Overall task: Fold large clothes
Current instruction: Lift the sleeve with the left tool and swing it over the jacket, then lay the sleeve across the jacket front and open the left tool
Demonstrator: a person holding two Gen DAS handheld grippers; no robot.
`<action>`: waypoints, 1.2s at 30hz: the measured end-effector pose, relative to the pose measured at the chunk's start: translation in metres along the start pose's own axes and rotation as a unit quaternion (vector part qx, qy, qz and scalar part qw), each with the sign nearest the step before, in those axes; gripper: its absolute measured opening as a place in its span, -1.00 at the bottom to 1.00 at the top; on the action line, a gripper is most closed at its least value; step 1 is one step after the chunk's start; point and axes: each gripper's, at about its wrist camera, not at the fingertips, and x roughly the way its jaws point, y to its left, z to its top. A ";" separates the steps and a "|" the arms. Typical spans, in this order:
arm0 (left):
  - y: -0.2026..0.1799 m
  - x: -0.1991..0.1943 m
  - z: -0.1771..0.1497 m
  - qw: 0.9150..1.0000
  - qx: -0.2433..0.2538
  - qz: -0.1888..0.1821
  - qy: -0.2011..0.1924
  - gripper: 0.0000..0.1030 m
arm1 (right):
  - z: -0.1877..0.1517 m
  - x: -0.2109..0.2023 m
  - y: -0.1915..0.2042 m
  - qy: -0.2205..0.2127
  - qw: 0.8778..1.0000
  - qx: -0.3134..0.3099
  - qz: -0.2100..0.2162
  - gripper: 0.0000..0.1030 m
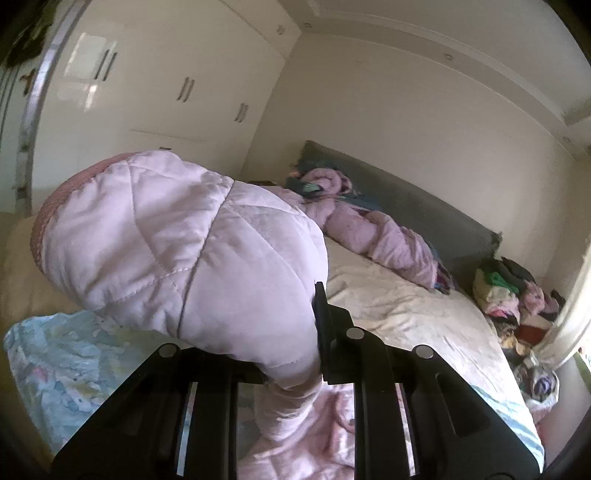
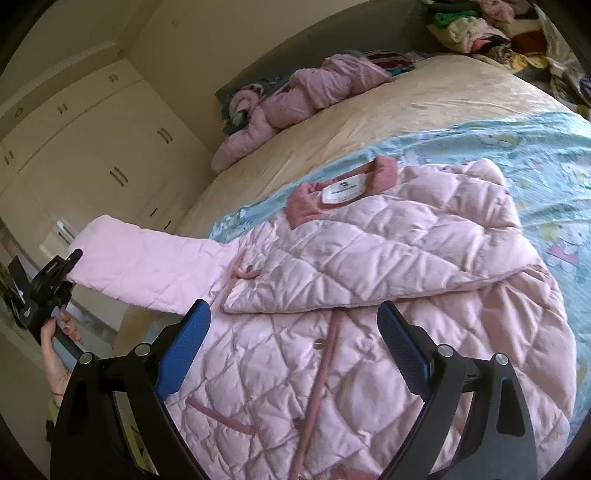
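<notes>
A pale pink quilted jacket [image 2: 332,343] lies front up on a light blue patterned sheet [image 2: 517,155], its darker pink collar [image 2: 306,203] toward the headboard. One sleeve [image 2: 388,254] is folded across the chest. The other sleeve [image 2: 147,266] is stretched out to the left, off the bed edge, with my left gripper [image 2: 75,256] shut on its end. In the left wrist view that sleeve end [image 1: 166,240] bulges up and hides one finger of the left gripper [image 1: 312,332]. My right gripper [image 2: 293,308] hovers open over the jacket's middle, nothing between its blue pads [image 2: 184,347].
A cream bedspread [image 2: 369,122] covers the far half of the bed. Another pink garment [image 2: 295,96] lies by the grey headboard [image 1: 406,199]. A pile of mixed clothes [image 2: 480,26] sits beside the bed's far corner. Cream wardrobe doors [image 2: 92,147] stand to the left.
</notes>
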 end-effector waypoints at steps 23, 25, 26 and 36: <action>-0.149 0.017 -0.098 0.971 0.180 -0.134 0.079 -0.80 | -0.004 -0.067 -0.074 -0.047 0.996 0.071 -0.004 0.77; -0.161 0.020 -0.115 0.965 0.204 -0.141 0.087 -0.80 | -0.005 -0.071 -0.081 -0.048 0.996 0.080 -0.006 0.77; -0.166 0.022 -0.120 0.962 0.212 -0.143 0.091 -0.80 | -0.007 -0.073 -0.084 -0.049 0.995 0.082 -0.007 0.77; -0.206 0.042 -0.183 0.931 0.284 -0.172 0.152 -0.79 | -0.010 -0.089 -0.120 -0.063 0.990 0.122 -0.024 0.77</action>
